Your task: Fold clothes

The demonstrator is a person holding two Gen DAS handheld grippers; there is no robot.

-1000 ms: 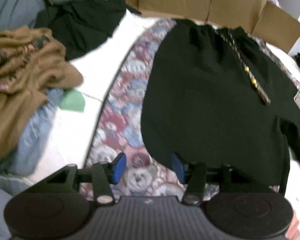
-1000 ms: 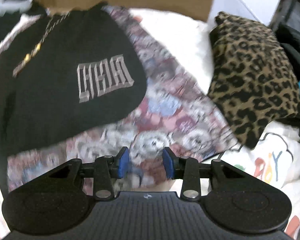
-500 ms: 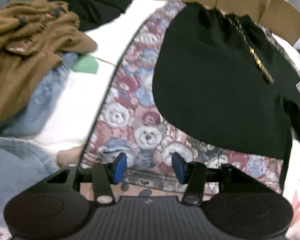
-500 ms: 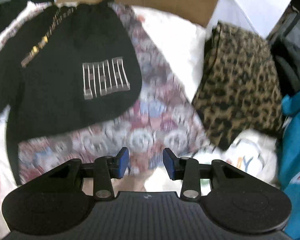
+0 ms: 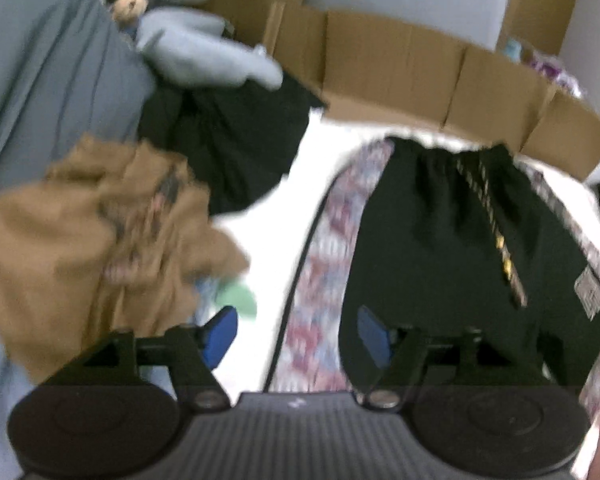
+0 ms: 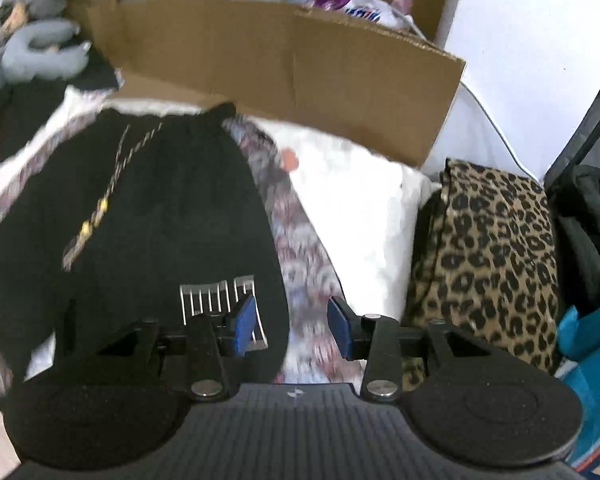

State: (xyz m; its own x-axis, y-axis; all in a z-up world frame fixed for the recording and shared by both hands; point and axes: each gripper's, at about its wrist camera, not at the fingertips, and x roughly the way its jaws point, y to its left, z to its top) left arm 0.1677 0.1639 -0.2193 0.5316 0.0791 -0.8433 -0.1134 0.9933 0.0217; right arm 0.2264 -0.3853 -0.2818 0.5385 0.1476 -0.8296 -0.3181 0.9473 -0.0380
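Black shorts [image 5: 440, 248] with a patterned drawstring and a grey logo patch lie flat on a teddy-bear print cloth [image 5: 320, 280] over a white bed. My left gripper [image 5: 296, 336] hangs above the cloth's left edge, its jaws opening, nothing between them. In the right wrist view the same black shorts [image 6: 160, 220] fill the left side, the logo patch [image 6: 220, 300] just beyond the left finger. My right gripper [image 6: 290, 326] is open above the shorts' right edge and the bear-print cloth [image 6: 300, 260], holding nothing.
A brown garment [image 5: 100, 240], a black garment [image 5: 228, 140] and pale blue clothes [image 5: 204, 52] are piled at left. Cardboard box walls [image 6: 280, 60] stand along the far edge. A leopard-print garment [image 6: 488, 252], a dark bag and teal cloth [image 6: 592, 340] lie at right.
Both grippers have risen and pulled back, so the shorts and the boxes show from higher up. The left jaws stand wider apart. The shorts lie where they were.
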